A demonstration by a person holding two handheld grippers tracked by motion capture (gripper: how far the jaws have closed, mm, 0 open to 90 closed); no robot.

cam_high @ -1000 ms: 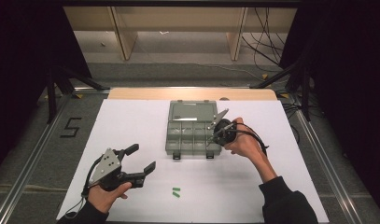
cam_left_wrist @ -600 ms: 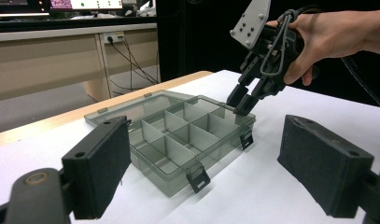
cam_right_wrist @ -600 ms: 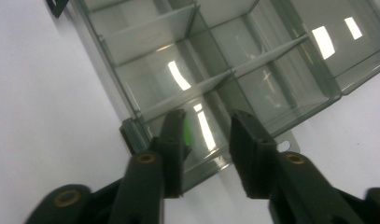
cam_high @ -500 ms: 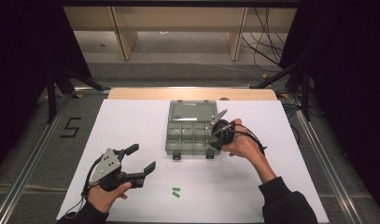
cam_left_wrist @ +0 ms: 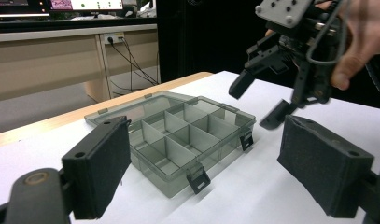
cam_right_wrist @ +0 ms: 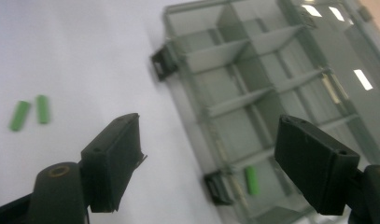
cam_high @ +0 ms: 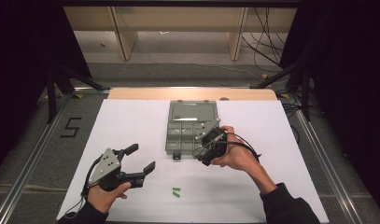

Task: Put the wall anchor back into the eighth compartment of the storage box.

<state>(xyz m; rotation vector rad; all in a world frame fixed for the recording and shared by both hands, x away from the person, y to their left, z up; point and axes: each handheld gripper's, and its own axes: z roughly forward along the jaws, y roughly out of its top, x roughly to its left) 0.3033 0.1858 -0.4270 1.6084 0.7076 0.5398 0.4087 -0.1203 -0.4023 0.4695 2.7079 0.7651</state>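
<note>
The right gripper [cam_high: 207, 140] has just been opening its jaws and now stands released, drawn back from the organizer box [cam_high: 192, 128] toward the person. One green piece [cam_right_wrist: 252, 180] lies below it in a near compartment. The left gripper [cam_high: 140, 158] is open too, with two green pieces [cam_high: 176, 192] beside it on the table [cam_high: 131, 121].

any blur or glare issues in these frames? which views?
Right gripper view: soft with motion blur across the organizer box and the green pieces on the table; ceiling-light glare streaks on the open lid. Left gripper view: box sharp, its own tongs close and slightly soft. High view: evenly lit white table, dark surround, mild reflection on the lid.
</note>
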